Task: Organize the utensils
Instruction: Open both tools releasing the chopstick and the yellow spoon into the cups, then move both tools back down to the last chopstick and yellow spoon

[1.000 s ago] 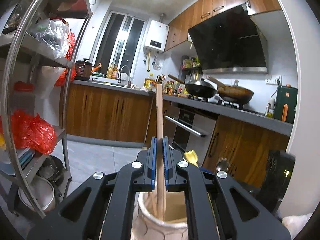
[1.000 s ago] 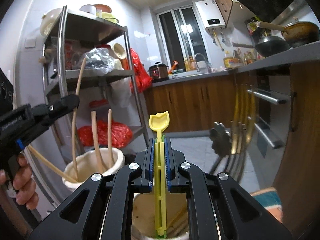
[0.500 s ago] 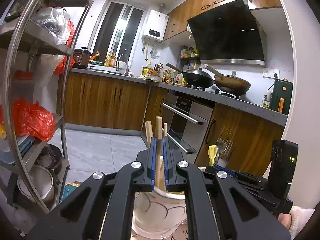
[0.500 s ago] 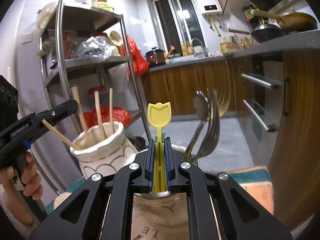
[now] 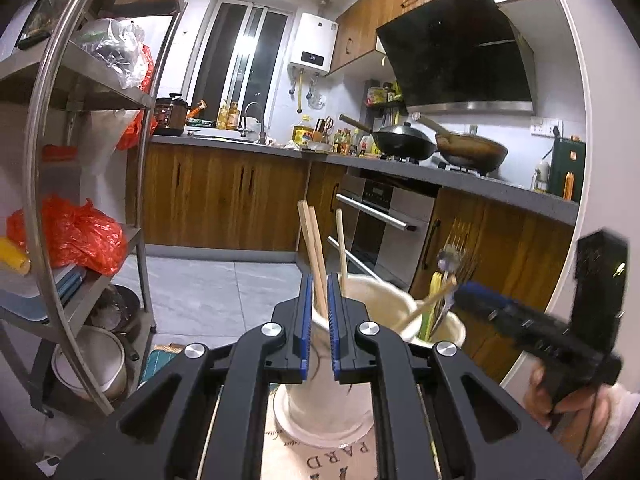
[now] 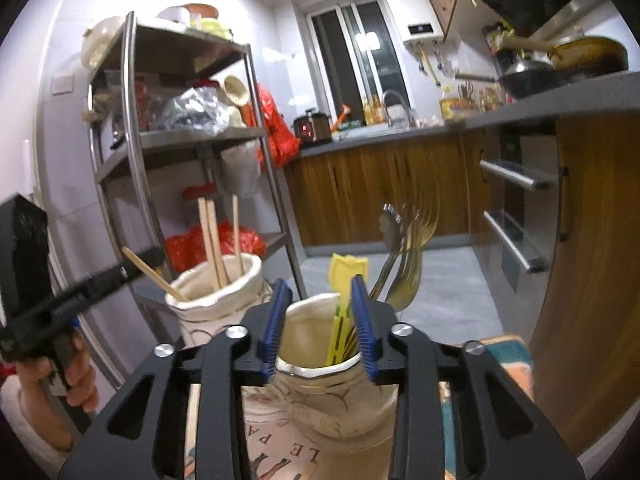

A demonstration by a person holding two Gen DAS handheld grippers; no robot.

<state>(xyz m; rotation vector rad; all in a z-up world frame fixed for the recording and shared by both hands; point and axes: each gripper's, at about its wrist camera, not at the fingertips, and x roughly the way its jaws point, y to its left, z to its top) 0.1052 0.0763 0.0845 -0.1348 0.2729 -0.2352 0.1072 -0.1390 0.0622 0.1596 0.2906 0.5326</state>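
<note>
Two jars, chopsticks left and cutlery right, both grippers letting go.

Left gripper (image 5: 317, 312) stands slightly parted around the chopsticks (image 5: 314, 256) in the cream jar (image 5: 328, 392), gripping nothing; right gripper (image 6: 320, 320), spread wide, flanks the yellow utensil (image 6: 343, 300) in its jar (image 6: 320, 396). Best withdraw straight, without nudging the handles.

- Left wrist view looks close over the chopstick jar (image 5: 320, 380) toward the stove.
- Right wrist view looks close over the cutlery jar (image 6: 320, 392) toward the shelf rack (image 6: 192, 140); both show both jars.
</note>
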